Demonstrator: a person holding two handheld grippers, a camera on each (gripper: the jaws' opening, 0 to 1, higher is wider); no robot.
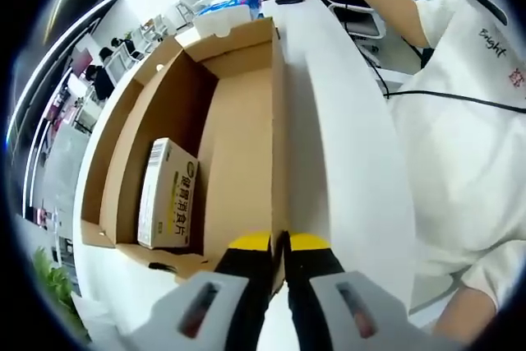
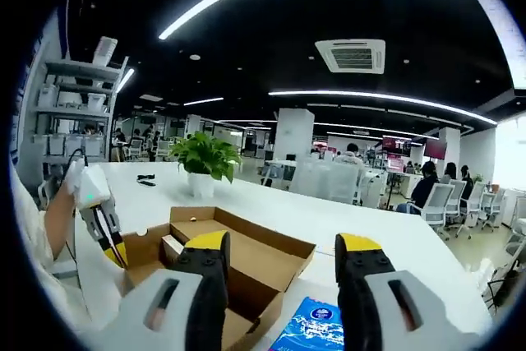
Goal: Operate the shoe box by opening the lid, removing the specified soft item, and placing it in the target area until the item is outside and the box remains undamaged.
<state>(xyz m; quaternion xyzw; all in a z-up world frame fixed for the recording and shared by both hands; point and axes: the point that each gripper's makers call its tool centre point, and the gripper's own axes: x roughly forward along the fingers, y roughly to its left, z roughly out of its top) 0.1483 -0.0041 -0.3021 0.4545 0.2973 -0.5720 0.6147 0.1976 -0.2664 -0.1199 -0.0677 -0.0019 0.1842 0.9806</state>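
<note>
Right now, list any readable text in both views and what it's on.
"Bright": black script on the person's white shirt, left gripper view.
Large Chinese characters on the small cream-and-green carton inside the open brown cardboard shoe box: too blurred to read reliably.
Red mark at the shirt's edge: cut off, unreadable.
Print on the blue plastic packet beside the box, right gripper view: too small to read.

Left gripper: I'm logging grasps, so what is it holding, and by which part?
The left gripper is shut on the cardboard box, pinching the top edge of its side wall.
</note>
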